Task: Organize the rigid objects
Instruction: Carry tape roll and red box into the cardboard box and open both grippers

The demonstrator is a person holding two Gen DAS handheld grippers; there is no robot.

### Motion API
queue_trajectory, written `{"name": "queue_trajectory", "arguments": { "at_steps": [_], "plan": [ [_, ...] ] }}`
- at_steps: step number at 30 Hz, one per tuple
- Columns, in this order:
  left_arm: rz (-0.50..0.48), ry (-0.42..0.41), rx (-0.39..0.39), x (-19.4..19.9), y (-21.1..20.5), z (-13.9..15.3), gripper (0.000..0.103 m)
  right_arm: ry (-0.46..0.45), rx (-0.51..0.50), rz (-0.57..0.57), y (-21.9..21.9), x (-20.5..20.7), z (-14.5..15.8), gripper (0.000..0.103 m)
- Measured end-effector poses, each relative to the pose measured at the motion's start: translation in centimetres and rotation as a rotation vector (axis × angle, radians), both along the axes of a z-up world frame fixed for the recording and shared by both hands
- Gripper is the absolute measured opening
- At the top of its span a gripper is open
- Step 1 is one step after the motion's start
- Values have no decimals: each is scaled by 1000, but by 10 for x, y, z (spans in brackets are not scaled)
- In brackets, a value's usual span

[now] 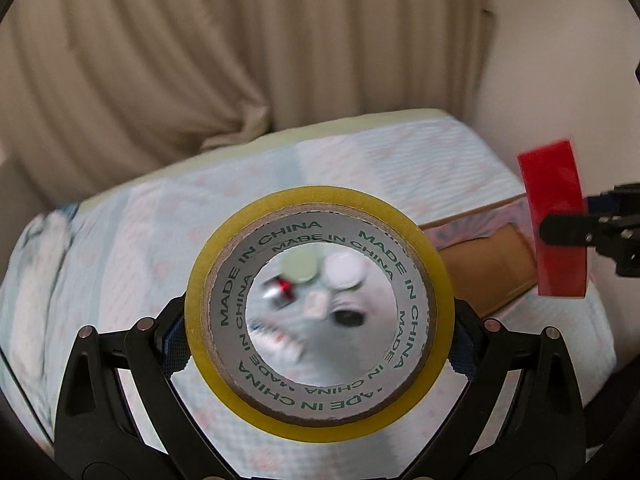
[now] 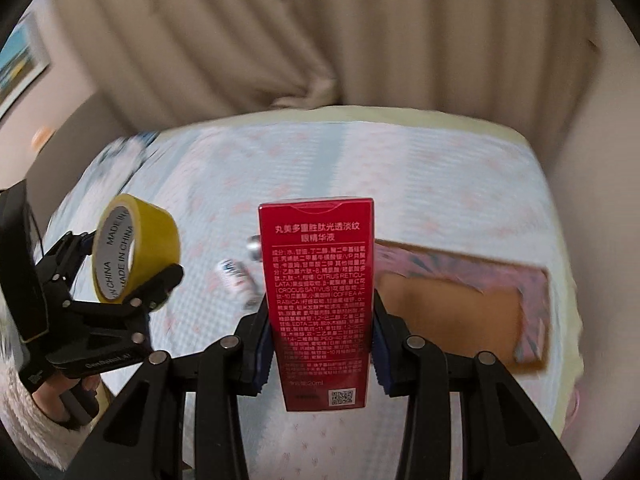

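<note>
My left gripper [image 1: 320,344] is shut on a yellow roll of tape [image 1: 200,288], held up above the bed; the roll [image 2: 156,232] also shows at the left of the right wrist view, clamped in that gripper [image 2: 128,276]. My right gripper [image 2: 320,344] is shut on a red carton [image 2: 318,300] printed with white text, standing upright between the blue pads. The carton [image 1: 554,220] hangs at the right edge of the left wrist view. Through the roll's hole I see blurred small items on the bed: a pale green lid [image 1: 300,266], a white lid [image 1: 344,270], a black cap [image 1: 349,317].
An open cardboard box [image 2: 452,320] with pink patterned flaps lies on the bed [image 2: 440,184] to the right. A small white tube [image 2: 236,276] rests on the quilt. Beige curtains [image 2: 320,40] hang behind the bed. A hand in a fluffy sleeve [image 2: 24,420] holds the left gripper.
</note>
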State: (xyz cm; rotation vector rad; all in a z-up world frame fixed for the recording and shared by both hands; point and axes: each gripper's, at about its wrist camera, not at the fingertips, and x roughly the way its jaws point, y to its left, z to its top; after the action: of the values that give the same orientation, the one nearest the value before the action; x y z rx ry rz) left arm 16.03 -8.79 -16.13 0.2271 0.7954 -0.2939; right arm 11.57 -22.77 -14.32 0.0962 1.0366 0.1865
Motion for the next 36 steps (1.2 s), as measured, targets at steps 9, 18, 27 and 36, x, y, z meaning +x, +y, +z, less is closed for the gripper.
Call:
{"name": "queue_trajectory", "arguments": {
  "at_steps": [9, 18, 27, 36],
  "plan": [
    [-95, 92, -51, 14, -106, -2, 97, 37, -18, -201, -116, -17, -8, 38],
    [-111, 218, -20, 49, -198, -59, 97, 119, -9, -289, -194, 0, -55, 38],
    [-112, 373, 88, 90, -247, -148, 97, 290, 32, -280, -226, 51, -136, 38],
    [-143, 540, 217, 118, -278, -236, 97, 438, 48, -273, -232, 78, -208, 38]
  ]
}}
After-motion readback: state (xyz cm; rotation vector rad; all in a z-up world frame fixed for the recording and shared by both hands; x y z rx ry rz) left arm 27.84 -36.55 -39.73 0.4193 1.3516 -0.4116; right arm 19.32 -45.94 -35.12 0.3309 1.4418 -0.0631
